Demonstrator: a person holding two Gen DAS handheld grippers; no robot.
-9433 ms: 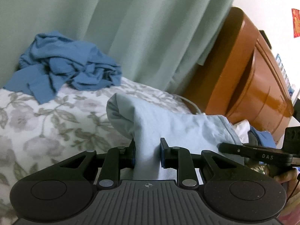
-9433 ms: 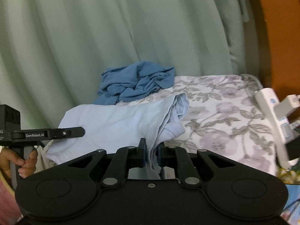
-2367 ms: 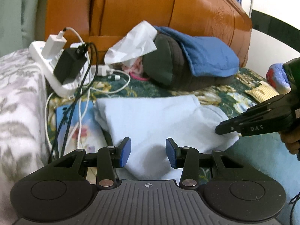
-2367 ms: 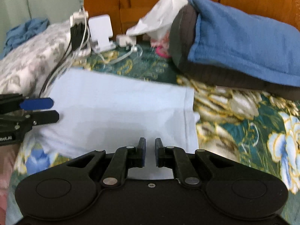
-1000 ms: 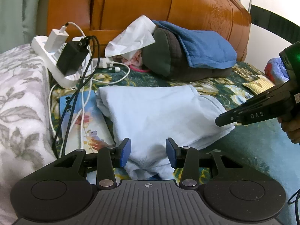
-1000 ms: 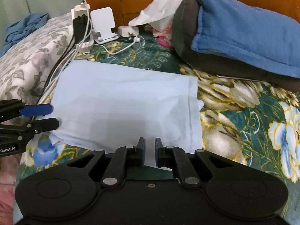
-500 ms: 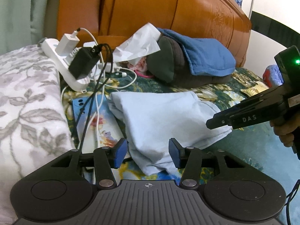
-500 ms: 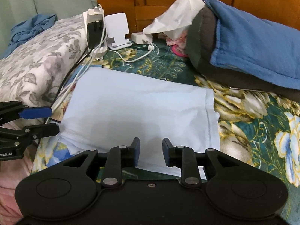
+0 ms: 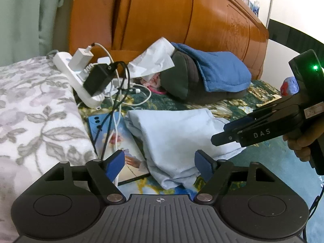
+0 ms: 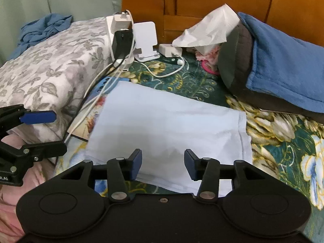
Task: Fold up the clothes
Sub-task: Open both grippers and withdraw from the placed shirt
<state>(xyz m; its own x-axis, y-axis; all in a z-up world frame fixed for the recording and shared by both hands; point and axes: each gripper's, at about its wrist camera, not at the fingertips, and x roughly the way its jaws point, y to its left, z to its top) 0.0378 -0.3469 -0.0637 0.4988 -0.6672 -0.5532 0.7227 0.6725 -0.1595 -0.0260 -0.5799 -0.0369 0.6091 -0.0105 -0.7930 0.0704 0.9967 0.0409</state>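
A folded light blue garment (image 10: 168, 127) lies flat on the green floral bedspread (image 10: 283, 141); it also shows in the left wrist view (image 9: 178, 133). My left gripper (image 9: 160, 163) is open and empty, just short of the garment's near corner. My right gripper (image 10: 163, 163) is open and empty, above the garment's near edge. The right gripper also shows in the left wrist view (image 9: 226, 133), and the left gripper in the right wrist view (image 10: 48, 131), to the garment's left. A crumpled dark blue garment (image 10: 44, 28) lies far off on the grey floral quilt (image 10: 50, 66).
A white power strip (image 9: 75, 81) with chargers and trailing cables (image 9: 117, 105) lies by a picture book (image 9: 119, 141) partly under the garment. A white phone stand (image 10: 146, 40), a white paper bag (image 10: 208, 30) and a blue and grey pillow (image 10: 273, 60) sit before the wooden headboard (image 9: 182, 24).
Both grippers have opened wider and pulled back from the garment, which now lies let go on the bedspread. Earlier both held it up above the quilt.
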